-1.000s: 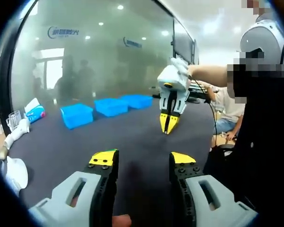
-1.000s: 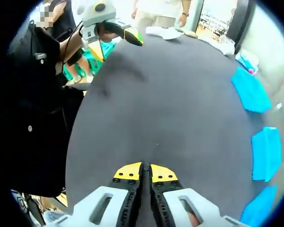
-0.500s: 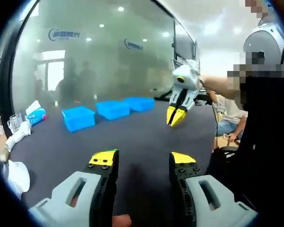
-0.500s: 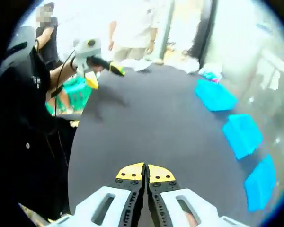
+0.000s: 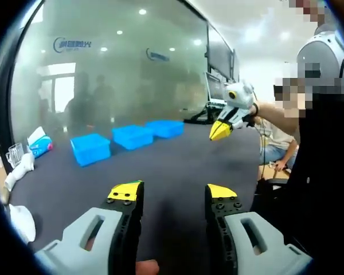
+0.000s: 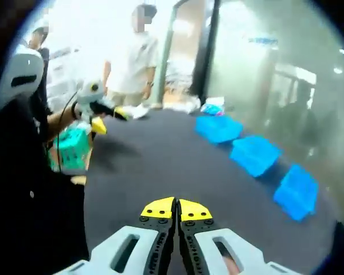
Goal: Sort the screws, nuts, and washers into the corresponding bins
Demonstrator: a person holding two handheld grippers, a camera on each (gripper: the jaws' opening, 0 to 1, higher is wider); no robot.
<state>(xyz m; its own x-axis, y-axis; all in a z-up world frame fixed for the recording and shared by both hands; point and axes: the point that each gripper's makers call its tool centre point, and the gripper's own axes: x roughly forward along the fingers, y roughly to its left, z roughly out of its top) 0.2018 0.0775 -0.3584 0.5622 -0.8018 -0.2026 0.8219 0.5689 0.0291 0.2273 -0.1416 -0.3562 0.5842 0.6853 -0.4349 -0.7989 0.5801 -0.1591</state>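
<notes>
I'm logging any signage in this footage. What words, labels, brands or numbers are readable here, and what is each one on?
None can be read.
Blue logo with characters on the glass wall: too blurred to read.
Second blue mark on the glass wall, further right: blurred.
Blue mark on the glass in the right gripper view: blurred.
Blue bins: no label visible.

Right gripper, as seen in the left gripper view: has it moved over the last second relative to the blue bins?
Yes. The right gripper rose and swung away from the blue bins, tilting from tips-down toward level, jaws closed.
</notes>
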